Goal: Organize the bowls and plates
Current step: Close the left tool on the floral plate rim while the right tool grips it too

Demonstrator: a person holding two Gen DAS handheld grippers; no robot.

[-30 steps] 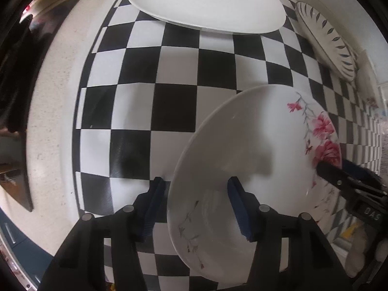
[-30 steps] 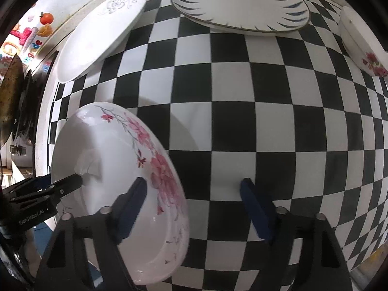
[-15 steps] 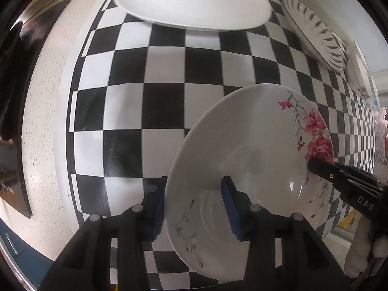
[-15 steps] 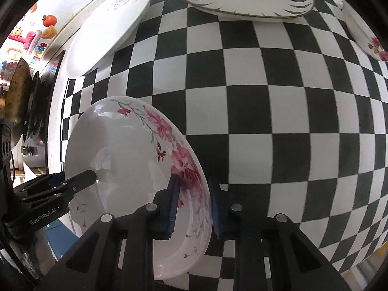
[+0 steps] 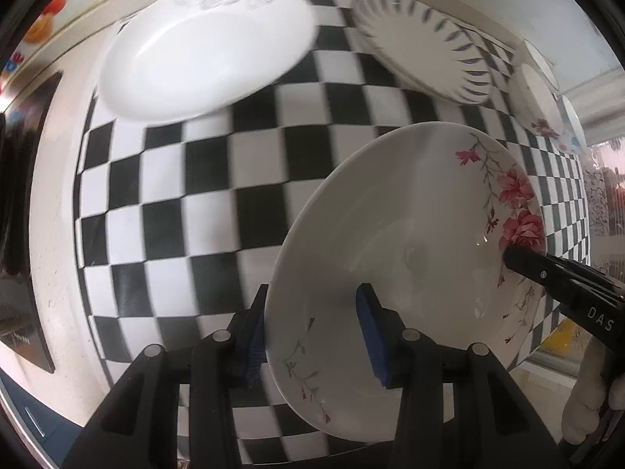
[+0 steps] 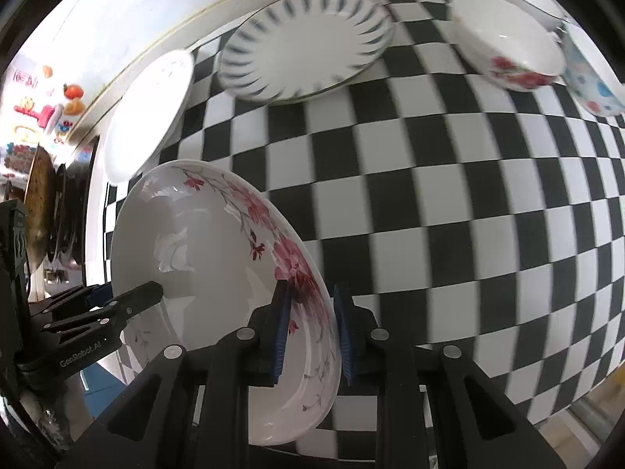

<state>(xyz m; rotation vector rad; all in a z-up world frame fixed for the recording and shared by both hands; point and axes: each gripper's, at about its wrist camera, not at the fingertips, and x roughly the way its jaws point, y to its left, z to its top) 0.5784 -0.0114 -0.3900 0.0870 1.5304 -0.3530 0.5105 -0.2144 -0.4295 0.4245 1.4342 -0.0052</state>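
porcelain with pink flowers, the floral plate (image 5: 410,273) is gripped on opposite sides by both tools above the checkered cloth (image 5: 203,195). the left gripper (image 5: 312,336) has its blue pads (image 5: 371,336) narrowed around the plate's near rim, one pad under it and one on the inner face, at 6 o'clock in the left wrist view. the right gripper (image 6: 310,332) pinches the flowered rim between nearly closed fingers, low in its own view at 6 o'clock; in the left view its dark tip (image 5: 547,273) comes in at 3 o'clock. a plain white plate (image 5: 203,47) lies at 11 o'clock on the cloth, and a blue-streaked plate (image 6: 304,47) sits at 12 o'clock in the right view. a red-flowered bowl (image 6: 508,39) is at 1 o'clock beside a dotted bowl (image 6: 590,78) at 2 o'clock, the two seeming to touch. both views are blurred.
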